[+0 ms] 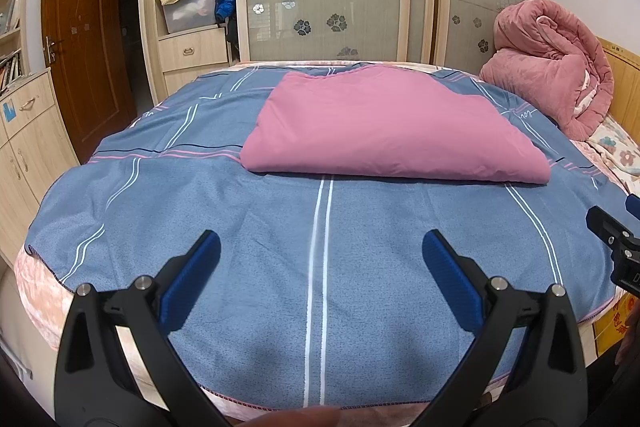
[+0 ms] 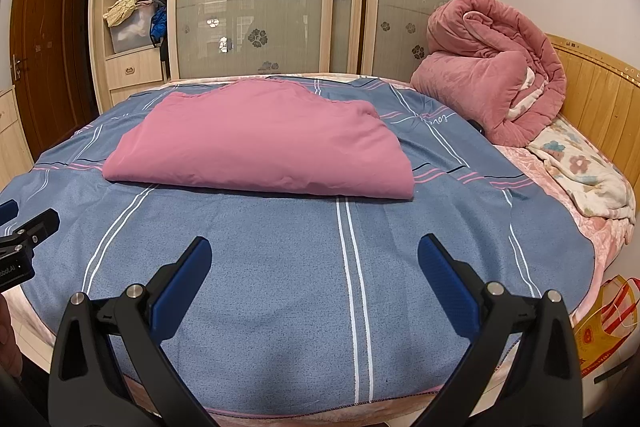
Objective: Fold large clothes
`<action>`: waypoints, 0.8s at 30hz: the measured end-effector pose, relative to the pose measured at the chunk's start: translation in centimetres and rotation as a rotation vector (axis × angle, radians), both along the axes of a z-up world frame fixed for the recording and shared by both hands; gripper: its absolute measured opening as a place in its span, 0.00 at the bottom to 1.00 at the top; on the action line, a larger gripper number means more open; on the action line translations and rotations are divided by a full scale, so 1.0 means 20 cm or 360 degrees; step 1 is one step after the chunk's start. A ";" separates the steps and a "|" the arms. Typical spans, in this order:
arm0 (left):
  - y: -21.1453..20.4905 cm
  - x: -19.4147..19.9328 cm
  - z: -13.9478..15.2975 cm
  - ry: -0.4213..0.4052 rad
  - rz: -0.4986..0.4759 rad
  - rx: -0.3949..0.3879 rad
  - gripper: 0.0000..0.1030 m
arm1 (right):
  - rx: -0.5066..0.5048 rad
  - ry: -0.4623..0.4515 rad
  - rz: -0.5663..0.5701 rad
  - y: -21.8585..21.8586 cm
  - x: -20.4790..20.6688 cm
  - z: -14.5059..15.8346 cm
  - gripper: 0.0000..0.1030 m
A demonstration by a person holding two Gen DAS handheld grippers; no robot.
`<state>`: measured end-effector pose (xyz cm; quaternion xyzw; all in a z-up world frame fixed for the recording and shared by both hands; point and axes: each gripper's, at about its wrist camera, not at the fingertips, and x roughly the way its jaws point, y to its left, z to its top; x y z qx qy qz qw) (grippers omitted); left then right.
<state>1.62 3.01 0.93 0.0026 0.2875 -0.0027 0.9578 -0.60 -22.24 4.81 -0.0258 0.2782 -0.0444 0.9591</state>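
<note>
Pink garment lies folded on the blue striped sheet of the bed, toward its far side. Left tongs and right tongs both stand wide over the sheet, holding nothing, well apart from the garment.

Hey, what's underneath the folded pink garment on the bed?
The folded pink garment lies on a blue striped sheet, which spreads out around it on all sides. Whatever sits directly beneath the garment is covered, so anything tucked under it cannot be seen.
</note>
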 end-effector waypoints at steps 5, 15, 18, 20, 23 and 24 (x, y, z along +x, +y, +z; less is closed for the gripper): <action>0.00 0.00 0.00 -0.0001 -0.0003 0.0001 0.98 | 0.0001 0.0002 0.0002 0.00 0.00 0.00 0.99; -0.01 -0.01 0.00 -0.0002 -0.0008 0.0000 0.98 | 0.0002 -0.0002 0.0007 0.00 0.01 0.00 0.99; -0.01 -0.01 0.00 0.0003 -0.0013 0.0002 0.98 | 0.0003 0.0001 0.0007 -0.01 0.01 0.00 0.99; -0.01 -0.01 0.00 0.0002 -0.0017 0.0003 0.98 | 0.0001 -0.0002 0.0005 -0.01 0.01 0.00 0.99; -0.01 -0.01 0.00 0.0003 -0.0017 0.0001 0.98 | 0.0001 0.0002 0.0007 0.00 0.01 0.00 0.99; -0.01 -0.01 0.00 0.0003 -0.0018 0.0001 0.98 | 0.0000 0.0000 0.0008 0.00 0.01 0.00 0.99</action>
